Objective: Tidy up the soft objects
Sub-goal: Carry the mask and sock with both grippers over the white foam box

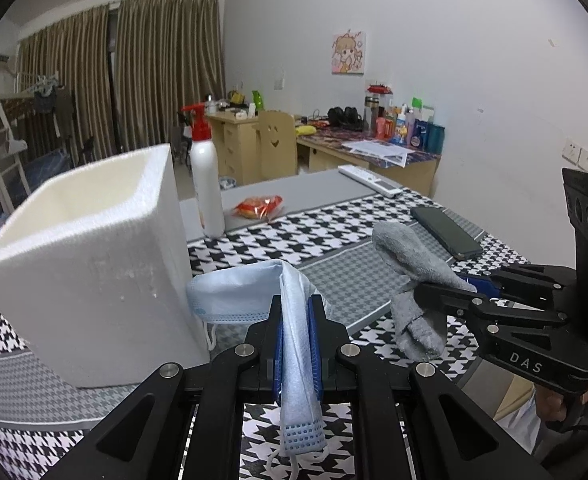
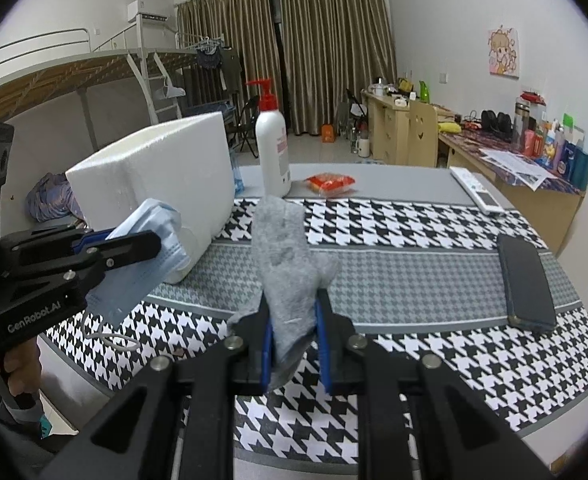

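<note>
Above the desk [image 2: 414, 240], beside the foam box [image 1: 94, 272], my left gripper [image 1: 296, 320] has its fingers clamped on a blue face mask [image 1: 294, 320]. My right gripper [image 2: 294, 320] pinches a grey sock [image 2: 286, 248].

Dim indoor light, both my wrist views, heavy fisheye.

Soft, even room light, faint shadows on the tablecloth [image 2: 414, 240]. No glare; the foam box [image 1: 94, 280] is the brightest thing, slightly washed out. Black vignette rounds every corner, straight lines bow at the edges. My near linkages look soft, the far room grainy and slightly blurred.
</note>
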{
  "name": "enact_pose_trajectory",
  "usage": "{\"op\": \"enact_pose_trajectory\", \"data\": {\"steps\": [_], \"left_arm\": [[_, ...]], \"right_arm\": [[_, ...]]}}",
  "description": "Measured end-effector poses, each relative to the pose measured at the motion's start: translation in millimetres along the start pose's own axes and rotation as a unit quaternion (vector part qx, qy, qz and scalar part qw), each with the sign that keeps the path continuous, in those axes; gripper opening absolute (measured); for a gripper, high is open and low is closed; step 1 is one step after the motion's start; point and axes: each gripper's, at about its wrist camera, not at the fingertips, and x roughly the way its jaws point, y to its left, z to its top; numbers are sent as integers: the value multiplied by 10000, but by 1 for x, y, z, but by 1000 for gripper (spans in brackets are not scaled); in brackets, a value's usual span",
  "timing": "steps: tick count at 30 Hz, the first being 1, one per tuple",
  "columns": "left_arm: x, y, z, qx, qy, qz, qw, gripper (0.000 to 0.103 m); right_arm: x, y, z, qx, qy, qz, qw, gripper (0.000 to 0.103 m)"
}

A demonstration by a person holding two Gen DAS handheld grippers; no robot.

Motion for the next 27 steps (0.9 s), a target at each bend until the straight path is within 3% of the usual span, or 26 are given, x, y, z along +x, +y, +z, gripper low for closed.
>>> {"op": "enact_pose_trajectory", "data": {"steps": [27], "left_arm": [[-27, 3, 36, 225, -698, 274, 9969, 12]], "right_arm": [[-15, 6, 38, -234, -660, -30, 9975, 22]]}}
